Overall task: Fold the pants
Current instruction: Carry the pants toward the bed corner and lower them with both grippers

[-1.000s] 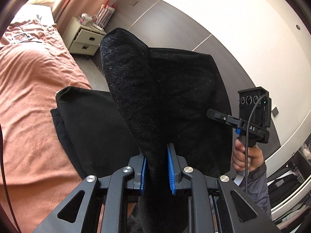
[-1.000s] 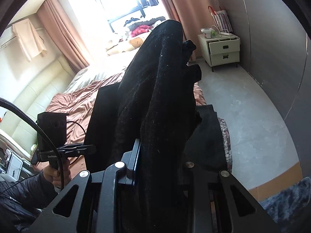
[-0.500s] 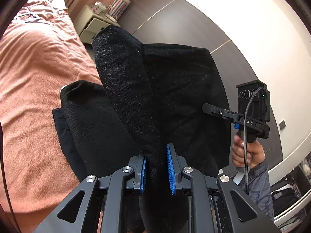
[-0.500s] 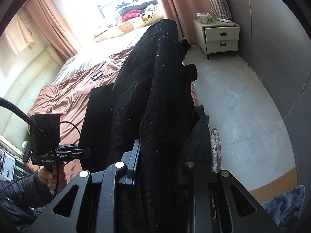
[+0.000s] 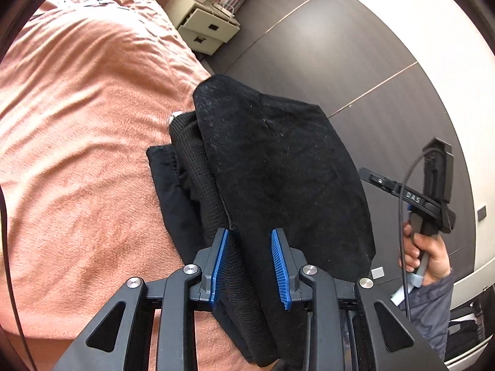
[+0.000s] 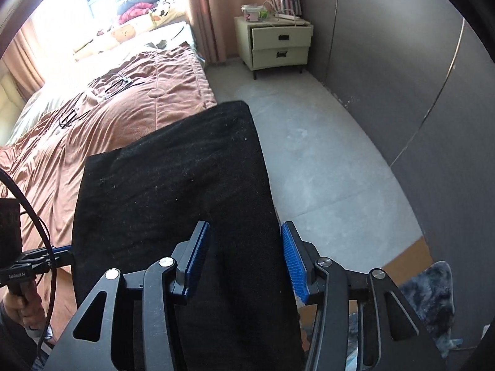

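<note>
Left wrist view: black fuzzy folded pants (image 5: 278, 167) lie on the pink blanket bed (image 5: 77, 123). Left gripper (image 5: 249, 262) and right gripper (image 6: 244, 262) are both opening, cloth between the loose blue pads.

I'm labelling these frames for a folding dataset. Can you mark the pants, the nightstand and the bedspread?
pants (image 6: 173, 185): right wrist view, middle of the flat black top layer.
nightstand (image 6: 280, 48): right wrist view, its drawer fronts.
bedspread (image 5: 83, 117): left wrist view, bare pink fabric left of the pants.

One pants (image 6: 173, 185), two claws (image 5: 250, 259), one nightstand (image 6: 275, 46)
</note>
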Demonstrator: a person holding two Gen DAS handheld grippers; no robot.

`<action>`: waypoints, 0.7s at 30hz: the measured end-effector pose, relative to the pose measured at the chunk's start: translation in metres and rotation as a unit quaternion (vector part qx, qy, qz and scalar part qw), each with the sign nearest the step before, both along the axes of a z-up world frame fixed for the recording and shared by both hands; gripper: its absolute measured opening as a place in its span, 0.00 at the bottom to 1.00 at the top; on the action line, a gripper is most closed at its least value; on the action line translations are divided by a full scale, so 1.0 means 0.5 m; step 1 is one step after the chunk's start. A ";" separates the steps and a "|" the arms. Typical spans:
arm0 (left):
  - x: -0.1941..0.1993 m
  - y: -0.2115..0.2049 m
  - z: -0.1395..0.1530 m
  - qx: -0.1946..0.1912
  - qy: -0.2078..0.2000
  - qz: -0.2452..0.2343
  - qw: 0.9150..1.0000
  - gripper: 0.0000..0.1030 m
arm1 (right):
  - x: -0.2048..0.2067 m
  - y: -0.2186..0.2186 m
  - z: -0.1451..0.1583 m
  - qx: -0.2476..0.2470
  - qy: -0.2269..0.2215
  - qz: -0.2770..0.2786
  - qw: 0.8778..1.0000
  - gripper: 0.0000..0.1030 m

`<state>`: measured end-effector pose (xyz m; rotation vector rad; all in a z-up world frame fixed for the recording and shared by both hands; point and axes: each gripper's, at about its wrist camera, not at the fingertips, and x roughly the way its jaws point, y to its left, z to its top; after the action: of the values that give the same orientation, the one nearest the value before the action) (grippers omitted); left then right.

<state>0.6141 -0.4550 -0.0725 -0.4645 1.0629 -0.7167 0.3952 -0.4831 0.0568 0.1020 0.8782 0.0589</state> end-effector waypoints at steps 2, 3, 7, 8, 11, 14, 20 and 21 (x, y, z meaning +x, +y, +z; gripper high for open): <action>-0.003 0.000 0.016 0.011 -0.011 0.001 1.000 0.29 | -0.042 0.012 0.026 -0.011 -0.013 -0.006 1.000 0.44; -0.006 -0.001 0.024 0.012 -0.015 0.000 1.000 0.29 | -0.066 0.015 0.038 -0.019 -0.020 -0.009 1.000 0.44; 0.040 -0.005 0.024 0.032 -0.025 -0.002 0.999 0.32 | -0.134 0.039 0.051 -0.008 -0.031 0.002 0.999 0.44; 0.045 -0.010 0.024 0.036 -0.026 -0.001 0.999 0.32 | -0.144 0.045 0.045 -0.002 -0.023 0.004 1.000 0.44; 0.058 -0.015 0.021 0.050 -0.022 0.000 0.999 0.32 | -0.149 0.037 0.009 -0.003 0.000 -0.003 1.000 0.44; 0.078 -0.024 0.013 0.063 -0.024 -0.004 0.998 0.38 | -0.148 0.026 -0.020 -0.004 0.016 -0.020 1.000 0.44; 0.129 -0.043 0.005 0.085 -0.042 0.003 0.995 0.53 | -0.110 -0.008 -0.024 0.024 0.020 -0.031 0.999 0.44; 0.139 -0.048 0.004 0.088 -0.044 0.003 0.995 0.53 | -0.101 -0.018 -0.028 0.025 0.020 -0.031 0.999 0.44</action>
<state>0.6834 -0.4788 -0.0705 -0.2825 1.0314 -0.6257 0.3447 -0.4921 0.0427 0.1781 0.9129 0.0221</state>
